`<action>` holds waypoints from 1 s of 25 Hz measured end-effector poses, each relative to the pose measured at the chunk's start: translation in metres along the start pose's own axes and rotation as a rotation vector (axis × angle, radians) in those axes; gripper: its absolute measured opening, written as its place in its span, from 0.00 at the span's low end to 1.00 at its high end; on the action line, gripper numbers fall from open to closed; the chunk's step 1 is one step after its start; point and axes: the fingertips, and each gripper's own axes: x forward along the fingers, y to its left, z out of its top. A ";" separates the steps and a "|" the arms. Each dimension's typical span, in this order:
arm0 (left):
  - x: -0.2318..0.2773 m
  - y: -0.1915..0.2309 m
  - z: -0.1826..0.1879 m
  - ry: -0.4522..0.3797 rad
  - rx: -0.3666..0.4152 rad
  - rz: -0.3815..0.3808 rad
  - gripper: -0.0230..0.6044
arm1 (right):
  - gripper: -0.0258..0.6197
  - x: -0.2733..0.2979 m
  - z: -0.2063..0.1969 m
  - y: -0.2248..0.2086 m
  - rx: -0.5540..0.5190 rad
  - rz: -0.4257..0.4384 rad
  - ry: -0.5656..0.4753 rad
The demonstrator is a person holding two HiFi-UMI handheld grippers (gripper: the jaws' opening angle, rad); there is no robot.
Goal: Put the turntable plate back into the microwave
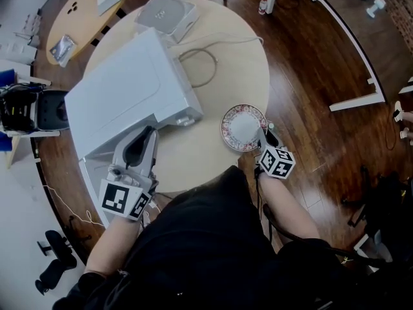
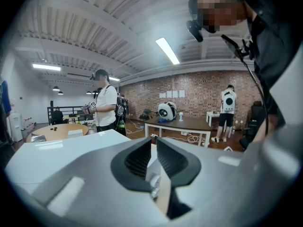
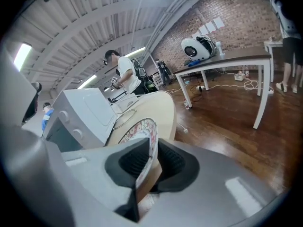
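The turntable plate (image 1: 242, 126), white with a red patterned rim, lies on the round table (image 1: 239, 57) to the right of the white microwave (image 1: 122, 92). My right gripper (image 1: 263, 139) is at the plate's near rim. In the right gripper view the plate's rim (image 3: 142, 126) runs up between the dark pads, and the right gripper (image 3: 151, 156) is shut on it. My left gripper (image 1: 143, 142) is at the microwave's front. In the left gripper view the left gripper (image 2: 152, 156) is shut on a thin white door edge (image 2: 155, 168), with the microwave's top (image 2: 57, 145) at the left.
A white square device (image 1: 164, 13) and a looped cable (image 1: 203, 63) lie behind the microwave. A second wooden table (image 1: 84, 11) stands at the upper left, and white table legs (image 1: 355, 102) on the floor at the right. People stand in the background of both gripper views.
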 end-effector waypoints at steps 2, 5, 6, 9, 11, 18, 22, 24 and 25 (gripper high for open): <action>-0.003 -0.001 0.001 -0.001 0.005 0.000 0.10 | 0.12 -0.001 0.001 0.000 0.033 0.003 -0.012; -0.007 0.000 0.003 -0.010 0.007 0.006 0.10 | 0.10 -0.003 0.006 0.006 0.042 0.014 -0.030; -0.009 0.000 0.004 -0.014 0.007 0.008 0.10 | 0.10 -0.003 0.007 0.009 0.037 0.019 -0.034; -0.014 -0.001 0.006 -0.025 0.009 0.011 0.10 | 0.09 -0.005 0.010 0.016 0.026 0.033 -0.046; -0.017 0.000 0.007 -0.033 0.012 0.015 0.10 | 0.08 -0.005 0.012 0.019 0.040 0.036 -0.052; -0.032 0.006 0.011 -0.058 0.017 0.037 0.10 | 0.07 -0.009 0.017 0.022 0.099 0.026 -0.066; -0.040 0.012 0.008 -0.065 0.017 0.043 0.10 | 0.07 -0.012 0.021 0.028 0.113 0.020 -0.079; -0.045 0.014 0.007 -0.072 0.014 0.043 0.10 | 0.07 -0.017 0.024 0.026 0.161 0.012 -0.100; -0.048 0.015 0.006 -0.076 0.011 0.043 0.10 | 0.07 -0.019 0.024 0.025 0.196 0.007 -0.111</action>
